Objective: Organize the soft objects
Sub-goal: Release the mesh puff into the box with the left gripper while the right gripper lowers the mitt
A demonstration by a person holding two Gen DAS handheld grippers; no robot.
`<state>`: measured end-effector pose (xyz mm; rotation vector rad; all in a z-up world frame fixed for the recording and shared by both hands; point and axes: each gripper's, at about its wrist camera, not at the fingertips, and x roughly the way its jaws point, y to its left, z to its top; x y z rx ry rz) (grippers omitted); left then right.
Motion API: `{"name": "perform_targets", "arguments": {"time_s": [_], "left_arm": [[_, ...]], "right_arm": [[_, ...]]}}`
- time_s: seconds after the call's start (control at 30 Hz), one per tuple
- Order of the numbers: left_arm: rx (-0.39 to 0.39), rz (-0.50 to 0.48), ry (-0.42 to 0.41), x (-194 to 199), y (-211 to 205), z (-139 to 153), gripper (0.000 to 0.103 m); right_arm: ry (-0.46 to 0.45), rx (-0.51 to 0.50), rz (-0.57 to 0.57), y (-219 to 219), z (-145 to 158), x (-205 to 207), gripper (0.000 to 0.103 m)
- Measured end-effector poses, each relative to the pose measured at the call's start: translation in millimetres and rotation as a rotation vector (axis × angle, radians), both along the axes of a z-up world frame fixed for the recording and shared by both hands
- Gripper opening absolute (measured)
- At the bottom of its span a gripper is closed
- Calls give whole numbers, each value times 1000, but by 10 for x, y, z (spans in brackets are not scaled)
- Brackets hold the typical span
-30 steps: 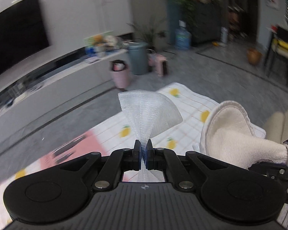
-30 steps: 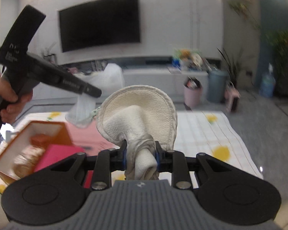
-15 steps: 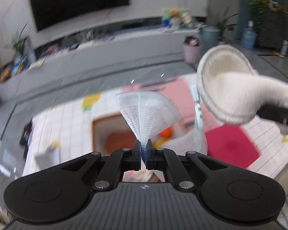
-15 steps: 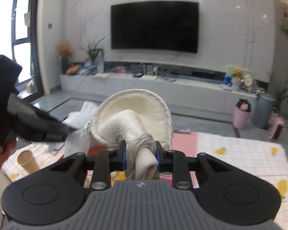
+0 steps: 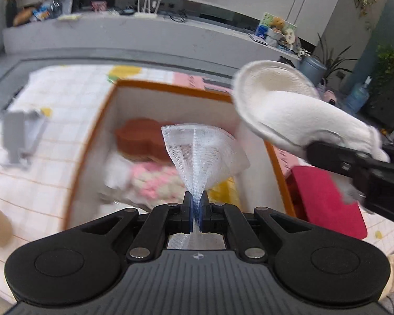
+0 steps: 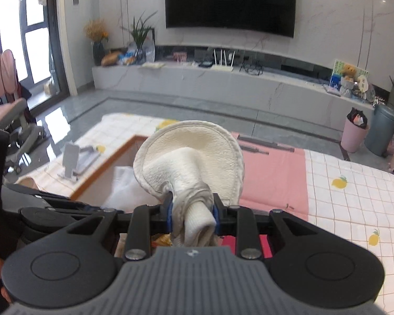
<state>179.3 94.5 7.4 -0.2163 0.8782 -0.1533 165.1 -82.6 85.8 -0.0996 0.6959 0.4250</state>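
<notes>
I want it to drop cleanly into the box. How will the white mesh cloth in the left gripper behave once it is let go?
The white mesh cloth, pinched in the left gripper, fans upright above the jaws, so it probably has slight body. The see-through weave suggests it is very light and may flutter down slowly. It could snag rather than slide.

Bright indoor light; window [image 6: 34,26] glare left; left view motion-blurred; fisheye edges curved.

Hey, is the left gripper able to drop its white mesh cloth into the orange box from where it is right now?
Probably yes. The left gripper, shut on the white mesh cloth, looks down into the open orange box. No lid covers it. The right gripper with its cream mitt sits off to the side.
</notes>
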Motion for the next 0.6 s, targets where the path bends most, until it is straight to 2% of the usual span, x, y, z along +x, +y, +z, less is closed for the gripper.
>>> {"name": "perform_targets", "arguments": {"time_s": [0.07,0.13,0.27,0.33,0.47,0.5,0.53,0.6], "left_arm": [[46,-22,3,5,-51,-79,4],[108,-38,10,0,-48,-160,4],[158,3,67,-41,62,-363,4],[207,20,81,-21,78,-424,5],[195,32,82,-52,103,-440,12],[180,46,88,-52,136,-435,22],[156,64,98,-47,174,-432,37],[70,85,111,-66,270,-386,61]], "right_arm": [[12,45,-21,-30,-62,55,26],[17,49,-16,-4,-106,81,26],[42,42,1,169,-197,200,26],[63,25,20,287,-256,245,26],[89,26,-9,475,-367,301,26],[93,47,-36,479,-384,304,26],[103,64,-57,485,-398,315,26],[130,83,-78,493,-432,330,26]]}}
